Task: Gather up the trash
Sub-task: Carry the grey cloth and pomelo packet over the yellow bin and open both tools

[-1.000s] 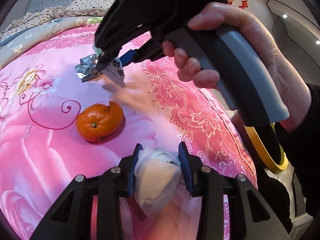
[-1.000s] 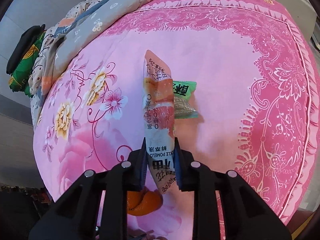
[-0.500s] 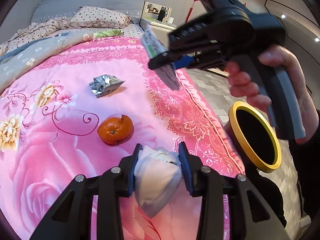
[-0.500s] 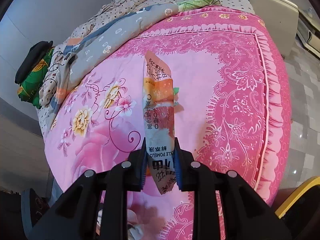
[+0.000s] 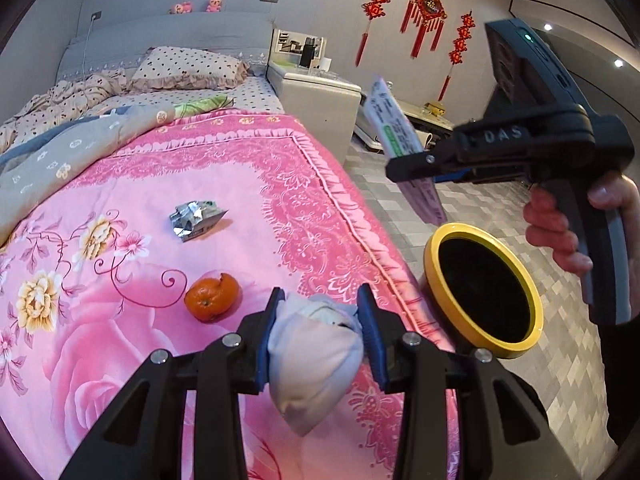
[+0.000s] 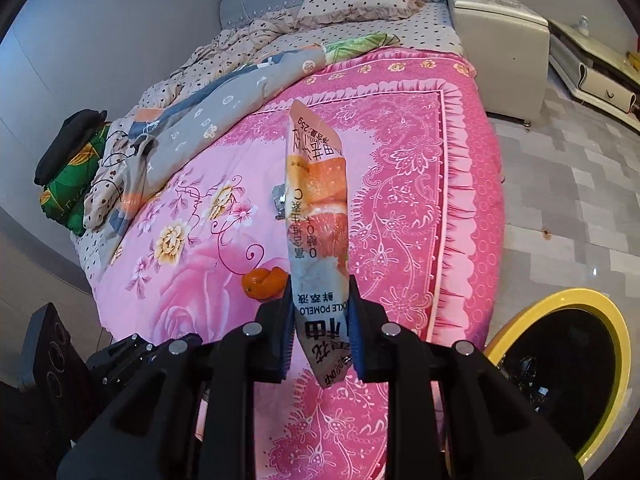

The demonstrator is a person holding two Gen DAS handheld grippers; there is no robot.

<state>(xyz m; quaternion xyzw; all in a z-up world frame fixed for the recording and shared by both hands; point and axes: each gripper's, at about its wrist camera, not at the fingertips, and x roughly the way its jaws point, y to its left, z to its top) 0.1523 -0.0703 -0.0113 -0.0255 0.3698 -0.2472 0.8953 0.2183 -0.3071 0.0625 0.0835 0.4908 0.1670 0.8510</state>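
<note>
My left gripper [image 5: 320, 328] is shut on a crumpled white tissue wad [image 5: 316, 360] above the near edge of the pink bed. My right gripper [image 6: 320, 320] is shut on a flat orange-and-white snack wrapper [image 6: 318, 216]; in the left wrist view that gripper [image 5: 416, 164] hangs with the wrapper [image 5: 394, 128] over the floor, just above the yellow-rimmed bin [image 5: 432, 248]. The bin [image 6: 616, 328] shows at lower right in the right wrist view. On the blanket lie a crumpled silver wrapper [image 5: 196, 218] and an orange peel [image 5: 212, 298], also visible as peel [image 6: 264, 282].
The pink floral blanket [image 5: 132, 184] covers the bed; a grey quilt [image 5: 60, 148] and dotted pillow [image 5: 188, 70] lie farther back. A white nightstand [image 5: 320, 100] stands beside the bed. Grey tiled floor [image 5: 560, 304] surrounds the bin. A hand [image 5: 560, 224] grips the right tool.
The right gripper lifted the snack wrapper off the bed and carried it right, over the bin. The left gripper rose with the tissue, so the bed looks farther away.
</note>
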